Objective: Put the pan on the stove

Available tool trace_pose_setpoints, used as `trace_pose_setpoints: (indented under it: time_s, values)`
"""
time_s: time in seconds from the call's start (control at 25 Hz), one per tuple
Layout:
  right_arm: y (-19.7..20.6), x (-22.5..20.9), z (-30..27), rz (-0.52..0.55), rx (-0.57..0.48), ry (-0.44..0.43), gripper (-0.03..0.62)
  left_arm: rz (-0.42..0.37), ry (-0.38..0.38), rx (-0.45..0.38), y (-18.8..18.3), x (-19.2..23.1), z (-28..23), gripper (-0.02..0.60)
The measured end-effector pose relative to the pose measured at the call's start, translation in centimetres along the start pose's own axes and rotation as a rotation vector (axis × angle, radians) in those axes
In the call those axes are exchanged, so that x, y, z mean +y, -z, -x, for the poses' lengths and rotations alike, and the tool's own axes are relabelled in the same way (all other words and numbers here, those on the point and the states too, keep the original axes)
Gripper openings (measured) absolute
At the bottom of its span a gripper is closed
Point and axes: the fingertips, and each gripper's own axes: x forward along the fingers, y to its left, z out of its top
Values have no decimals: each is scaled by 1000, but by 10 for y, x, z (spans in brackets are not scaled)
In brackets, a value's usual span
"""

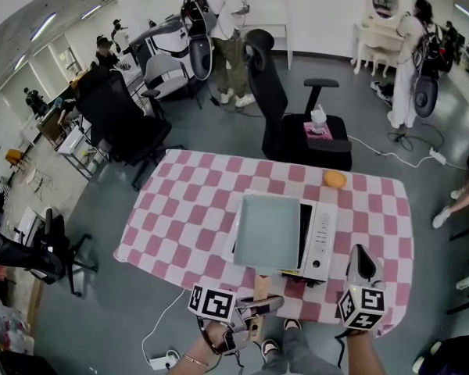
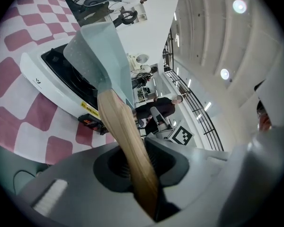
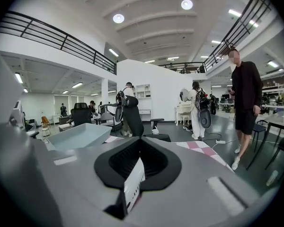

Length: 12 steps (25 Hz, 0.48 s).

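Observation:
A pale blue-green square pan (image 1: 267, 231) hangs over the left part of a white induction stove (image 1: 322, 241) in the middle of the checkered table (image 1: 187, 217). Whether it touches the stove I cannot tell. Its wooden handle (image 1: 261, 286) points toward me, and my left gripper (image 1: 264, 303) is shut on it at the table's near edge. The left gripper view shows the handle (image 2: 125, 136) running from the jaws up to the pan (image 2: 99, 51) above the stove (image 2: 47, 79). My right gripper (image 1: 363, 262) stands shut, holding nothing, at the near right, with the pan (image 3: 78, 136) to its left.
An orange fruit (image 1: 334, 179) lies on the table behind the stove. A black office chair (image 1: 297, 123) stands at the far edge. Several people stand and walk around the room. A power strip (image 1: 162, 360) lies on the floor at the near left.

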Motion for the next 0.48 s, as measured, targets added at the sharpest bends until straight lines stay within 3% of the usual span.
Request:
trace_pose_setpoints:
  time_s: [0.48]
  values:
    - [35, -18, -35, -23, 78, 25, 9, -24, 1, 95, -23, 29, -11, 66]
